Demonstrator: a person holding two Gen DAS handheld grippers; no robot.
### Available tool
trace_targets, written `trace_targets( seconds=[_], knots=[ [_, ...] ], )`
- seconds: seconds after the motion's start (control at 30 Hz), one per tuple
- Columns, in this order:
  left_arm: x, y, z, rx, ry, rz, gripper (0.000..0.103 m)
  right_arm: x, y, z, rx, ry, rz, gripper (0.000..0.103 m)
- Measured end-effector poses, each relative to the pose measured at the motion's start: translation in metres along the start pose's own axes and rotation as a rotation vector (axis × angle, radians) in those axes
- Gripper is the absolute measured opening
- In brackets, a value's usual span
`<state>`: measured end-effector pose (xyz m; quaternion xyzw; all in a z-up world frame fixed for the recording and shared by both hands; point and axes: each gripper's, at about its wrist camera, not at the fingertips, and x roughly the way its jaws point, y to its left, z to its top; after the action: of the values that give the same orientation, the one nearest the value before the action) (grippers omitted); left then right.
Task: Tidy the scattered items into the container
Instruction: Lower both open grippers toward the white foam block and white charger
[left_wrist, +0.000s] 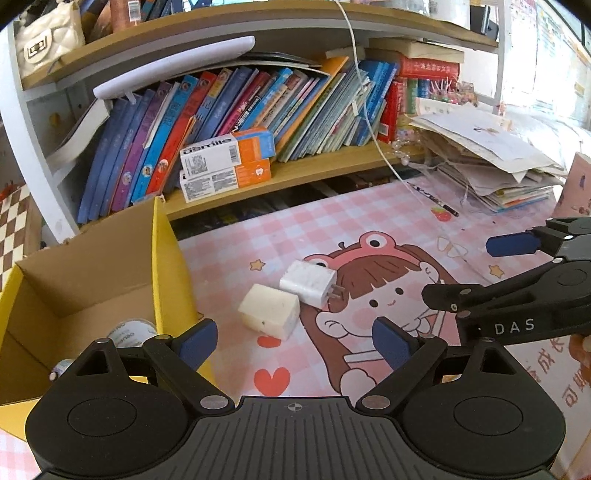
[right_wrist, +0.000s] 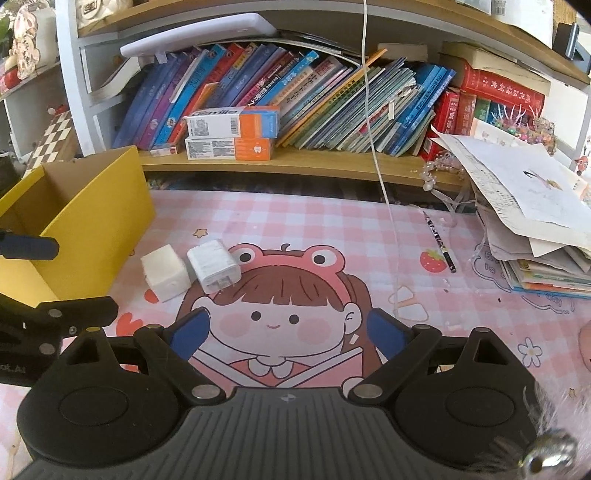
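Inside the yellow box (left_wrist: 164, 258), a tape roll (left_wrist: 131, 332).

Matte black handheld tools with blue finger pads

The left tool (left_wrist: 293, 341) and the right tool (right_wrist: 288, 332) each have a ribbed grey-black base with a small crosshair mark, two round black housings, silver pivot rivets and angular black linkage arms; the right tool's side carries white "DAS" lettering.

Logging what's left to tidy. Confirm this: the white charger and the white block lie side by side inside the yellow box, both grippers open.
Not inside. The white charger and white block lie side by side on the mat beside the yellow box, as the right wrist view shows. Both grippers are open.
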<state>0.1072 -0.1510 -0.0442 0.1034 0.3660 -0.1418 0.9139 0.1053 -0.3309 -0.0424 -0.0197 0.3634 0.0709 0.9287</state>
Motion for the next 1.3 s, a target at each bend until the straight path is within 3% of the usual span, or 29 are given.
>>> trace_targets(
  seconds=[0.33, 0.67, 0.77, 0.83, 0.9, 1.3],
  knots=[
    [0.029, -0.005, -0.001, 0.029, 0.003, 0.045, 0.079, 0.017, -0.002, 0.002, -0.002, 0.014, 0.005, 0.09],
    [0.049, -0.009, 0.002, 0.062, -0.027, 0.123, 0.077, 0.024, -0.005, 0.0, 0.023, 0.027, 0.016, 0.09],
    [0.054, -0.014, 0.002, 0.093, -0.023, 0.12, 0.071, 0.025, -0.009, -0.001, 0.031, 0.029, 0.008, 0.09],
    [0.058, -0.017, 0.002, 0.096, -0.007, 0.098, 0.056, 0.026, -0.01, -0.002, 0.035, 0.032, 0.005, 0.09],
    [0.062, -0.018, 0.003, 0.09, 0.007, 0.073, 0.052, 0.026, -0.01, -0.003, 0.036, 0.035, 0.006, 0.09],
    [0.09, -0.005, 0.002, 0.056, 0.031, 0.125, 0.052, 0.029, -0.008, -0.003, 0.023, 0.046, 0.022, 0.09]
  ],
)
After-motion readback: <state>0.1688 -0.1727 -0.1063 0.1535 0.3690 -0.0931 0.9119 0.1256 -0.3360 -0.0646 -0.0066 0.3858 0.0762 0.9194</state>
